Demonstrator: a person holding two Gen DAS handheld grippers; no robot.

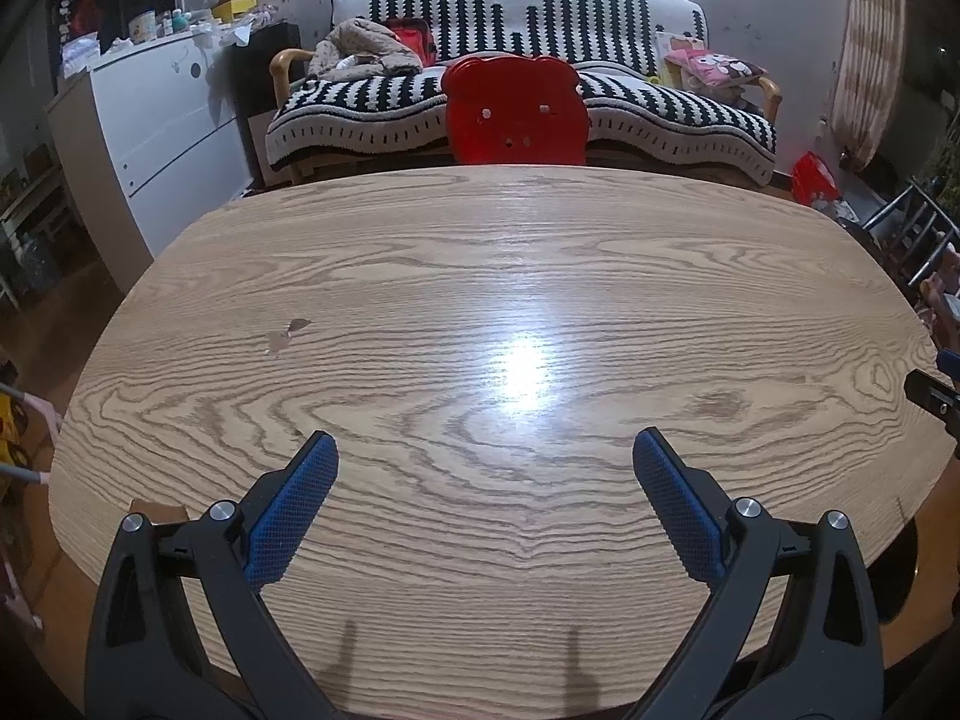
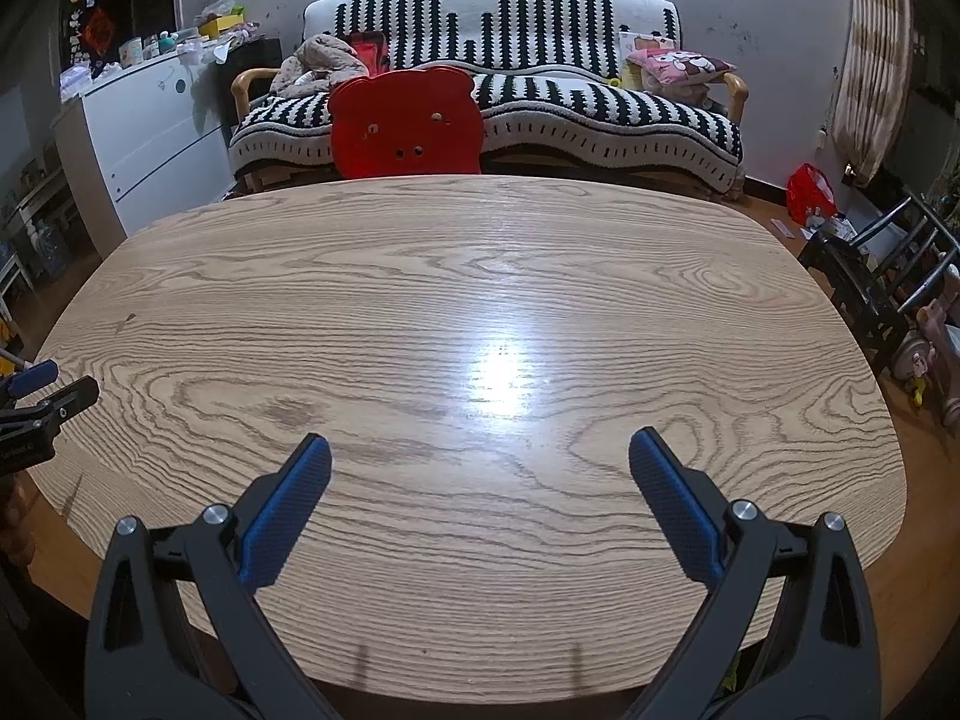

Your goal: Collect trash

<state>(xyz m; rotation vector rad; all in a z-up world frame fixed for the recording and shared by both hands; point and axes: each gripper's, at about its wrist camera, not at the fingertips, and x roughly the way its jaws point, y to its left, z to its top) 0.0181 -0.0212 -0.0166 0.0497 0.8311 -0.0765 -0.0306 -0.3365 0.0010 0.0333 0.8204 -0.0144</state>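
My left hand-held gripper (image 1: 485,459) and right hand-held gripper (image 2: 480,459) both hang over the near edge of the desk (image 1: 480,276), fingers spread wide and holding nothing. No trash shows on the wood ahead of either one, only a small stain (image 1: 287,336) forward and left of my left one. I judge either collecting is finished or I must look elsewhere for scraps next.

Left gripper (image 1: 485,456) and right gripper (image 2: 480,456) both hover level, side by side, jaws spread wide.
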